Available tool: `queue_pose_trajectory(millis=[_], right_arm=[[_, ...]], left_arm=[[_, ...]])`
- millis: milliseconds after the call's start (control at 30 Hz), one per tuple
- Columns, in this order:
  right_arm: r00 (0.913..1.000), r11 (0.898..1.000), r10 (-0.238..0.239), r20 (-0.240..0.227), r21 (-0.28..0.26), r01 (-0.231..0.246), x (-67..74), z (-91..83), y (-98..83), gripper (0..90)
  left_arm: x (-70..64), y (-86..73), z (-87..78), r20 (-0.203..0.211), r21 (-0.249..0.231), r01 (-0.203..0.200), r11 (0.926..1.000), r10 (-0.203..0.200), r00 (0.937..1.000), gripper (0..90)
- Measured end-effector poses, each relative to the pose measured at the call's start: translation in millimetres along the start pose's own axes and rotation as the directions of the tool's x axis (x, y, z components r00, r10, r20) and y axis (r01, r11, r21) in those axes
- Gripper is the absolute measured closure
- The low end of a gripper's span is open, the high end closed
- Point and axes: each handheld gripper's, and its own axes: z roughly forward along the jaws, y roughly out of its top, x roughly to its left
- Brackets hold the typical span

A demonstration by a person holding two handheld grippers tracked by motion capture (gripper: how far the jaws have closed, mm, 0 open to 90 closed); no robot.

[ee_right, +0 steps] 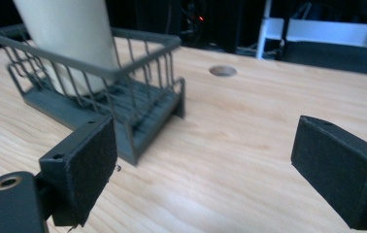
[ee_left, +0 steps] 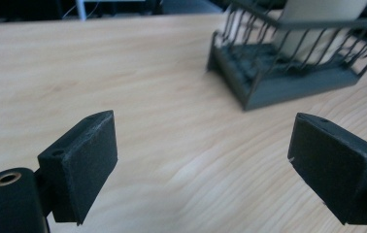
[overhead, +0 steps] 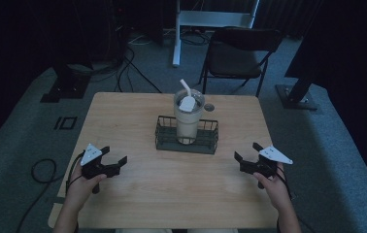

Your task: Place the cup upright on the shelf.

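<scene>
Two grippers: one in each of the person's hands, both low over the wooden table (overhead: 138, 194)
Left gripper (overhead: 115, 162): jaws spread wide with bare tabletop between them; nothing held
Left gripper pads (ee_left: 90, 160): two black pads, well apart, seen in the left gripper view
Right gripper (overhead: 246, 154): jaws likewise spread wide, gripping nothing
Right gripper pads (ee_right: 85, 167): two black pads, well apart, with bare wood between them in the right gripper view
Hands: two, the left hand (overhead: 85, 182) and the right hand (overhead: 274, 184), each wrapped around its gripper's handle
One wire basket (overhead: 162, 138): dark, rectangular, ahead of both sets of fingers and roughly midway between them; beyond and to the right of the left pads, beyond and to the left of the right pads
One tumbler (overhead: 188, 116): pale, tall, standing upright inside the basket, apart from all four pads
One straw (overhead: 186, 88): white, rising tilted from the tumbler's lid
One round hole (ee_right: 223, 71): in the tabletop, beyond the right gripper's pads, just past the basket
One folding chair (overhead: 237, 56): dark, on the floor past the table's far edge
</scene>
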Motion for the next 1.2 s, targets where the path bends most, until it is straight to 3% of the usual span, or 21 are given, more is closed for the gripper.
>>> queue_pose_trajectory(millis=[100,167,333,467,567,633,767,867,967,1033,1100,1200], right_arm=[[0.9992,1.0,0.013,0.037,0.023,-0.014,-3.0,-4.3,-7.6,9.4],[0.9979,0.999,0.019,0.062,0.038,-0.022,-5.3,-7.7,-13.5,9.4],[0.9937,0.996,0.036,0.107,0.075,-0.044,-10.3,-16.6,-27.8,9.4],[0.9895,0.992,0.042,0.138,0.111,-0.058,-13.6,-25.4,-36.0,9.3],[0.9877,0.989,0.044,0.15,0.136,-0.065,-15.4,-30.8,-39.9,9.4],[0.9855,0.985,0.041,0.165,0.158,-0.068,-15.8,-33.4,-42.5,9.4],[0.9832,0.982,0.037,0.179,0.178,-0.069,-15.8,-38.3,-47.7,9.4],[0.9823,0.976,0.048,0.181,0.201,-0.085,-16.2,-39.5,-51.9,9.4],[0.9814,0.976,0.047,0.186,0.199,-0.084,-15.6,-40.7,-52.2,9.4],[0.9796,0.974,0.053,0.194,0.206,-0.094,-14.9,-40.8,-52.4,9.4],[0.979,0.971,0.048,0.198,0.219,-0.092,-14.1,-40.6,-52.5,9.4],[0.98,0.966,0.049,0.193,0.242,-0.096,-13.0,-39.5,-52.7,9.4]], left_arm=[[4.9,-6.2,-6.8,-0.044,0.04,0.004,0.9992,-0.003,0.999,11.2],[6.2,-9.9,-11.7,-0.074,0.048,0.032,0.9983,-0.029,0.9968,11.2],[6.0,-21.1,-21.2,-0.097,0.093,0.044,0.9947,-0.035,0.9946,11.1],[8.7,-29.9,-27.0,-0.139,0.124,0.066,0.99,-0.049,0.989,11.2],[9.5,-35.1,-30.5,-0.189,0.153,0.076,0.9853,-0.046,0.981,11.2],[10.5,-39.6,-32.2,-0.236,0.189,0.068,0.9797,-0.022,0.9714,11.2],[13.4,-47.1,-37.3,-0.26,0.212,0.096,0.9725,-0.038,0.9648,11.2],[17.3,-52.1,-41.0,-0.29,0.225,0.114,0.9676,-0.045,0.9558,11.2],[20.4,-56.8,-43.9,-0.312,0.234,0.134,0.9631,-0.056,0.9484,11.2],[22.6,-58.5,-45.5,-0.329,0.25,0.152,0.9564,-0.064,0.9422,11.2],[24.9,-59.3,-48.0,-0.345,0.248,0.16,0.9554,-0.067,0.9362,11.2],[28.5,-60.9,-49.8,-0.376,0.274,0.176,0.9455,-0.063,0.9245,11.2]])
